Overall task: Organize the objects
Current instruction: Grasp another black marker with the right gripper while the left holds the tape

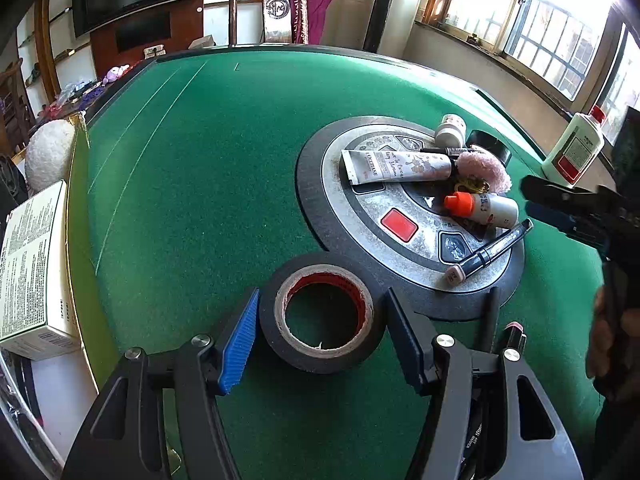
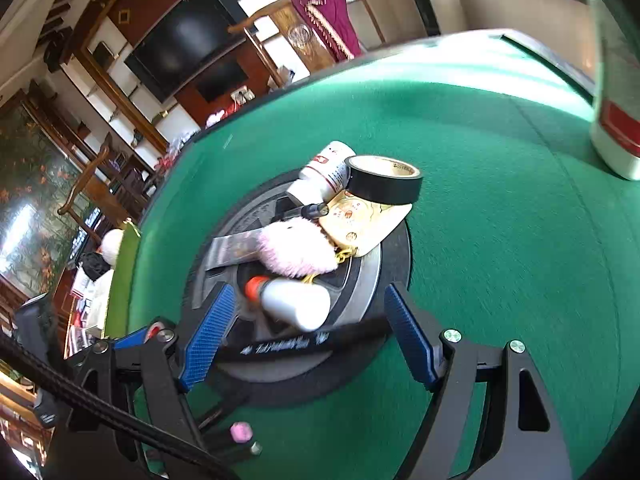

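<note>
A black tape roll [image 1: 322,354] with a red-lined core lies flat on the green felt table [image 1: 200,168]. My left gripper [image 1: 322,296] is shut on it, one blue pad against each side. My right gripper [image 2: 308,294] is open and hangs low over the near edge of a round grey disc [image 2: 394,264]. A black pen [image 2: 288,346] and a white bottle with an orange cap [image 2: 296,304] lie on the disc between its fingers, untouched. In the left wrist view the right gripper [image 1: 534,200] comes in from the right beside that bottle [image 1: 486,208].
The disc [image 1: 344,216] also carries a cream tube [image 1: 396,166], a pink puff [image 1: 486,168], a small white jar [image 1: 451,128], a second black tape roll [image 2: 384,180] and a gold card [image 2: 360,220]. A tall white bottle [image 1: 574,148] stands far right. A carton [image 1: 32,272] sits off the left edge.
</note>
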Available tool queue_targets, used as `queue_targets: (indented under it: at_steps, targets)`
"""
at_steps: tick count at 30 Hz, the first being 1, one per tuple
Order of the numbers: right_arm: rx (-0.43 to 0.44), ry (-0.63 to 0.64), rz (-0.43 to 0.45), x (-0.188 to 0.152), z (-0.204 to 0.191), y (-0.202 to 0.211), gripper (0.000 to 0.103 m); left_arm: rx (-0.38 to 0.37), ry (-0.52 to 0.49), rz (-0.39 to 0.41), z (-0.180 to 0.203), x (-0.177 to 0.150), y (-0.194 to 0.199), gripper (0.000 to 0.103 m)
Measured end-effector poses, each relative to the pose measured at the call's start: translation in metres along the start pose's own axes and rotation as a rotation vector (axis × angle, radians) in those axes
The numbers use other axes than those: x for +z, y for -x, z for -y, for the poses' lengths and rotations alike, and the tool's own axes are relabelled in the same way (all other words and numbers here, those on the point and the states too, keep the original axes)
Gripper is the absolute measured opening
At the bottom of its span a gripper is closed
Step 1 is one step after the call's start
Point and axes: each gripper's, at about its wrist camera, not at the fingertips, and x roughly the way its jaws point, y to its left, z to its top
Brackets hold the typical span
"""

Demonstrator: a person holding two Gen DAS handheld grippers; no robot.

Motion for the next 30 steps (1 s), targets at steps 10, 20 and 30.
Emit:
queue_targets:
  at_steps: [10, 20, 30]
  targets:
    - [0.008, 0.202, -0.186, -0.042, -0.034, 0.013, 0.077, 0.01, -0.003, 0.001, 0.001, 0.001, -0.001, 0.056]
    - [-0.138, 0.371, -0.165, -0.058, -0.043, 0.002, 0.032, 0.045, -0.042, 0.009, 0.006, -0.001, -0.003, 0.057]
    - [-0.24, 0.451, -0.107, -0.075, -0.056, 0.006, 0.012, 0.05, -0.059, 0.033, 0.008, -0.001, 0.002, 0.056]
